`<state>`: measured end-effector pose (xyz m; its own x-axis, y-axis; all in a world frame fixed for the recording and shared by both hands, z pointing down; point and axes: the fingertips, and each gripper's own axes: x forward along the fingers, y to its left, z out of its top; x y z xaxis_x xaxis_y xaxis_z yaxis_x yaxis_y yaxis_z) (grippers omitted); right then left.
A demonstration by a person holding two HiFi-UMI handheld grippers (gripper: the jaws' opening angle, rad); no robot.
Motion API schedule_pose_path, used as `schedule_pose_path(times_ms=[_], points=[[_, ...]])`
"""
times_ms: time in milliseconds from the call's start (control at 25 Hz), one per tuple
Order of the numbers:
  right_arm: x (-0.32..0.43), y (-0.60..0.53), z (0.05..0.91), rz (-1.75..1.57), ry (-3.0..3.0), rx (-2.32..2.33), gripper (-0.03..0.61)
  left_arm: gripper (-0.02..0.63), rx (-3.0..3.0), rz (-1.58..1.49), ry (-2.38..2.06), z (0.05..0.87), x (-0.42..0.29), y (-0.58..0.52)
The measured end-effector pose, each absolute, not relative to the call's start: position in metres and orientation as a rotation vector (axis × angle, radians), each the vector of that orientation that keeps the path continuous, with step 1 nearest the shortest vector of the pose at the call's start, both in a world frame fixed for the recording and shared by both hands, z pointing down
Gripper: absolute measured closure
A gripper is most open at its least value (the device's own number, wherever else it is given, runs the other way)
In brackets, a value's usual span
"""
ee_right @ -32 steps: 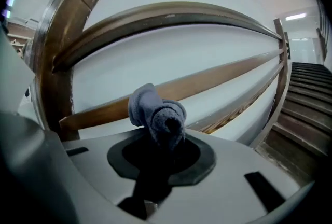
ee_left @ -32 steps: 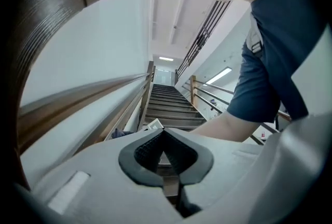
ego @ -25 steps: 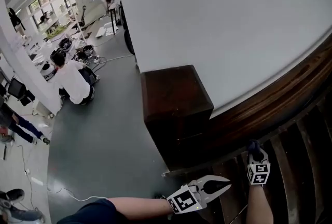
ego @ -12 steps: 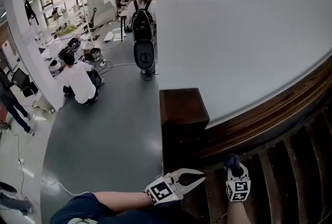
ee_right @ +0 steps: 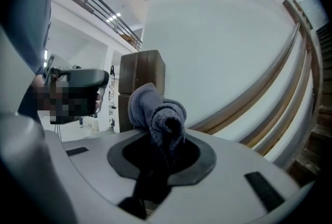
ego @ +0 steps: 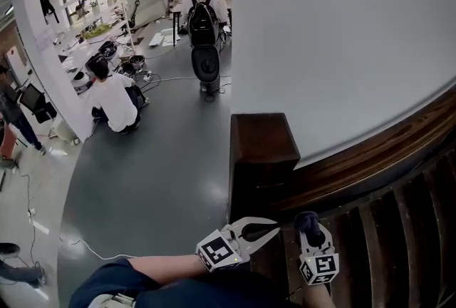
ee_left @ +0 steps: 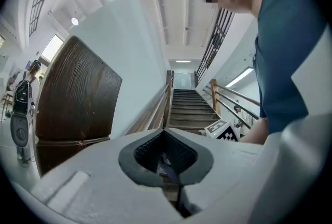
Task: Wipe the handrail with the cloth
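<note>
A dark wooden handrail climbs to the right from a square newel post along a white wall. My right gripper is shut on a blue-grey cloth, held just below the rail's low end beside the post. In the right gripper view the bunched cloth sticks out between the jaws of the right gripper, with the handrail beyond. My left gripper is shut, with nothing in it, at the foot of the post. The left gripper looks up the stairs past the post.
Dark stair steps lie under the rail at the right. On the grey floor below, a person in a white shirt crouches and another with a backpack stands. A cable trails across the floor.
Both grippers have shifted left toward the newel post, the right one still holding the cloth. The head view has swung, and the person with the backpack has come into sight.
</note>
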<state>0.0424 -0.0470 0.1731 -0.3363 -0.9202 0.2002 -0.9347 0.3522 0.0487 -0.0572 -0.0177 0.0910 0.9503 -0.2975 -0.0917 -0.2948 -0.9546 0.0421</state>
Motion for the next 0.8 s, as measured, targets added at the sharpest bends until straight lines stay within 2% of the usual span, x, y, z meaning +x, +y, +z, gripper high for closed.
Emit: schedule_pose_path(times_ms=[320, 800], points=[[-0.011, -0.025, 0.144, 0.142, -2.609, 1.578, 0.485, 0.612, 3.067, -0.183, -0.478, 0.083, -0.064, -0.022], [-0.037, -0.007, 0.13, 0.137, -2.673, 1.493, 0.485, 0.612, 3.053, -0.198, -0.453, 0.083, -0.065, -0.008]])
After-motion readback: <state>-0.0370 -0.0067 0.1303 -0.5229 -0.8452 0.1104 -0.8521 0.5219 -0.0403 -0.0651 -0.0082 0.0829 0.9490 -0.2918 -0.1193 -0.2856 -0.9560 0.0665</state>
